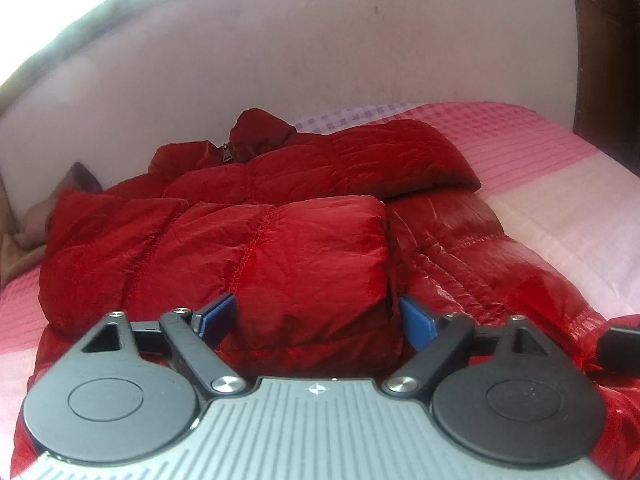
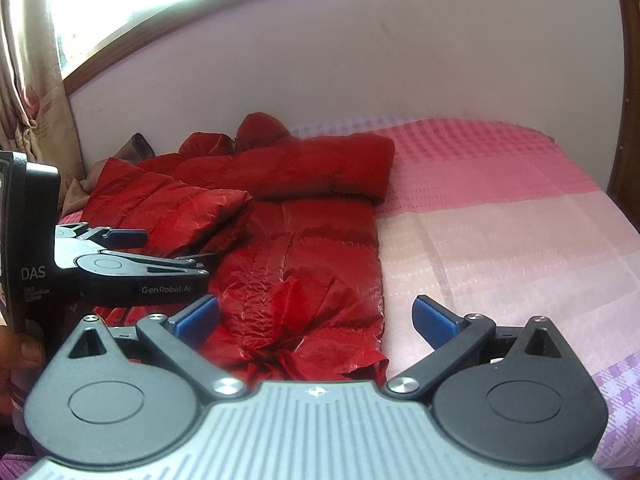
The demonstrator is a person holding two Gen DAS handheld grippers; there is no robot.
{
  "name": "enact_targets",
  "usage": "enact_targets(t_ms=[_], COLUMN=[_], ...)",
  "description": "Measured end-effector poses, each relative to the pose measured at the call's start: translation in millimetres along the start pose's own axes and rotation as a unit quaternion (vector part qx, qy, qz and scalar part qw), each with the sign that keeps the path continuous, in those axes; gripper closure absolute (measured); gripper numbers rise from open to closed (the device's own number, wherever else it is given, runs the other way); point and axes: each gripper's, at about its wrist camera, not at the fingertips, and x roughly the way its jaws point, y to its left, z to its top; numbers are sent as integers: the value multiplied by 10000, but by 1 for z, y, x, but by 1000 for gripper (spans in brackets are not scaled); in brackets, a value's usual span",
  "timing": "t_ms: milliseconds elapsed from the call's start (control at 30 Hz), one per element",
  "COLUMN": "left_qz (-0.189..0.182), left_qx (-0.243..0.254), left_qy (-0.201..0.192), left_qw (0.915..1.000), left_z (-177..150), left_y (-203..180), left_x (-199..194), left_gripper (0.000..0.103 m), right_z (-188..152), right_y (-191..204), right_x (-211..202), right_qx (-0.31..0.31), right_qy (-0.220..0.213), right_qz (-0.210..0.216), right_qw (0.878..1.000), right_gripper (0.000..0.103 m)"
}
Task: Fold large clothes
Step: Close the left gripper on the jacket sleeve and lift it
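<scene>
One red puffer jacket [image 1: 280, 220] lies on the pink bedspread [image 1: 540, 200], both sleeves folded across it. Only the right wrist view shows a curtain [image 2: 36, 92] (cut off), a person's fingers [image 2: 20, 356], the left gripper [image 2: 176, 256] straddling a sleeve, jaws apart. The right gripper [image 2: 316, 320] gapes, empty.

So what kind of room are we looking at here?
Most likely a bedroom. A puffy red quilted jacket lies on a bed with a pink and white checked bedspread, set against a plain pale wall. A patterned curtain hangs by a bright window at the left.
</scene>
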Motion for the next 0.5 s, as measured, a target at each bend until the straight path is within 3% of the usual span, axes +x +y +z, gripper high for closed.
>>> enact_targets(t_ms=[100, 167, 233, 333, 400, 500], left_qz=[-19, -36, -68, -36, 29, 69], left_qx=[-28, -55, -56, -88, -155, -381], left_qy=[-12, -22, -16, -23, -31, -12], left_qw=[10000, 10000, 10000, 10000, 9999, 9993], left_z=[0, -1, -2, -1, -1, 3], left_y=[1, 2, 2, 3, 5, 12], left_x=[0, -1, -1, -1, -2, -7], left_gripper=[18, 26, 43, 61, 70, 76], right_z=[0, -1, -1, -2, -3, -3], right_y=[-1, -1, -2, -4, -5, -5], right_x=[1, 2, 3, 3, 3, 2], right_qx=[17, 28, 48, 92, 93, 82], right_qy=[5, 20, 33, 55, 44, 54], right_qz=[-1, -4, -10, 2, -11, -34], right_qw=[10000, 10000, 10000, 9999, 9999, 9999], right_gripper=[0, 0, 0, 0, 0, 0])
